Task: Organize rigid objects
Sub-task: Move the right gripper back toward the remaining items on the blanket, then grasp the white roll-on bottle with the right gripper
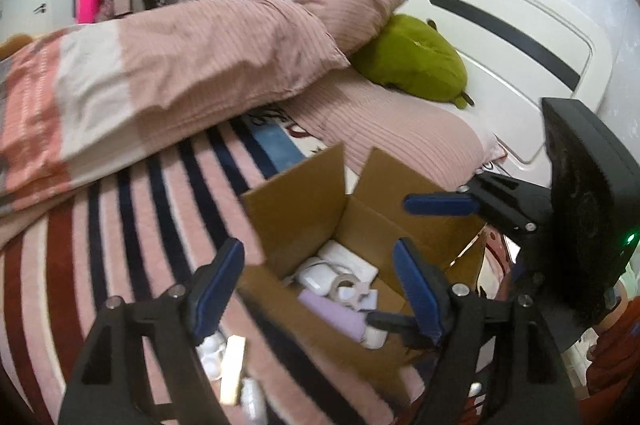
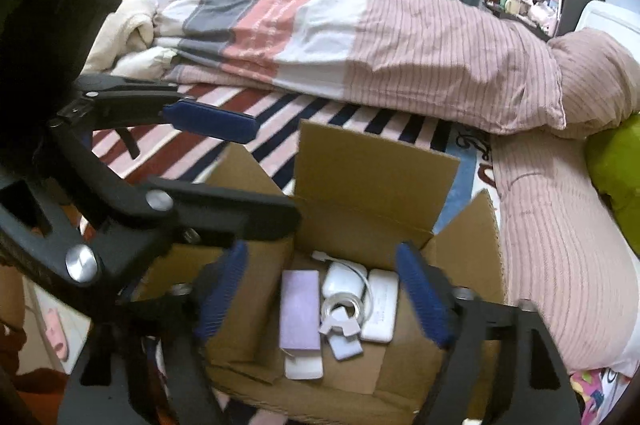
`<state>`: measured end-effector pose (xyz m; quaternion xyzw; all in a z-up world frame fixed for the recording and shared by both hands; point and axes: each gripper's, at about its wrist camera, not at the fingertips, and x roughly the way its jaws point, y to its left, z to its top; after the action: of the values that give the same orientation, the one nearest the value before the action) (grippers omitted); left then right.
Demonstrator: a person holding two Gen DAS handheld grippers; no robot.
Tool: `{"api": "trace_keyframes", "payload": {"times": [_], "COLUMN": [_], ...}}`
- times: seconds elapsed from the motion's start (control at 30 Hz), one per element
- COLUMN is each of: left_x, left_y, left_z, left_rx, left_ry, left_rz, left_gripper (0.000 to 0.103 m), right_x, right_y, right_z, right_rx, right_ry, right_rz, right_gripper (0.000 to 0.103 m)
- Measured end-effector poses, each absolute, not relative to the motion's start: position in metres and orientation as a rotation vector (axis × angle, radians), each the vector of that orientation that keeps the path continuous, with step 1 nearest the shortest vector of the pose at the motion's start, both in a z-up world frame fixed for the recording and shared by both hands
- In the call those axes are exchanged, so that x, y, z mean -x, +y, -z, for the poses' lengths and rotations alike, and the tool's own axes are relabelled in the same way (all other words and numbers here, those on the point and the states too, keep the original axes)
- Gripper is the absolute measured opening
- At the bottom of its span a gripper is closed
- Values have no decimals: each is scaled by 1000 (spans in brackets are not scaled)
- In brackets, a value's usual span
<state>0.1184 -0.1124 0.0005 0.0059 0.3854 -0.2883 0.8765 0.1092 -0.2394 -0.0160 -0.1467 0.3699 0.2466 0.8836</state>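
Note:
An open cardboard box (image 1: pixel 296 209) (image 2: pixel 372 177) stands on the striped bedspread. Inside lie a lilac flat case (image 2: pixel 299 309) (image 1: pixel 332 313), a white power bank (image 2: pixel 382 309), a white charger with cable (image 2: pixel 340 281), a tape roll (image 2: pixel 340 307) and other small white items. My left gripper (image 1: pixel 316 289) is open and empty, hovering over the box's near-left edge. My right gripper (image 2: pixel 324 297) is open and empty, directly above the box's contents. Several white objects (image 1: pixel 218 353) lie on the bedspread outside the box, under my left gripper's left finger.
A folded pink striped duvet (image 1: pixel 180 65) (image 2: pixel 400 45) lies behind the box. Pink pillows (image 2: pixel 560 225) and a green plush (image 1: pixel 412 61) lie by the white headboard (image 1: pixel 480 25). Shelves and clutter stand at the far wall.

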Motion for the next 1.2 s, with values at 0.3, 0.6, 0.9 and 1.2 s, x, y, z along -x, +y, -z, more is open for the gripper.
{"api": "trace_keyframes", "payload": {"times": [0.3,0.6,0.9,1.2], "left_x": [-77,-50,-44,-43], "left_y": [-19,57,82,77], "left_z": [6,57,111,128], "left_rx": [48,95,161,175], "left_ry": [757,779,838,877], "left_rz": [481,360,362,382], "left_gripper": [75,76,76,76], "right_x": [-73,-50,-70,-88], "right_y": [-174,-88,-94,-107], "right_z": [-8,39,145,187], "right_rx": [326,389,329,375], "right_ry": [666,732,958,997], "right_rz": [-653,-823,-654,-617], "right_gripper": [103,103,100,82]}}
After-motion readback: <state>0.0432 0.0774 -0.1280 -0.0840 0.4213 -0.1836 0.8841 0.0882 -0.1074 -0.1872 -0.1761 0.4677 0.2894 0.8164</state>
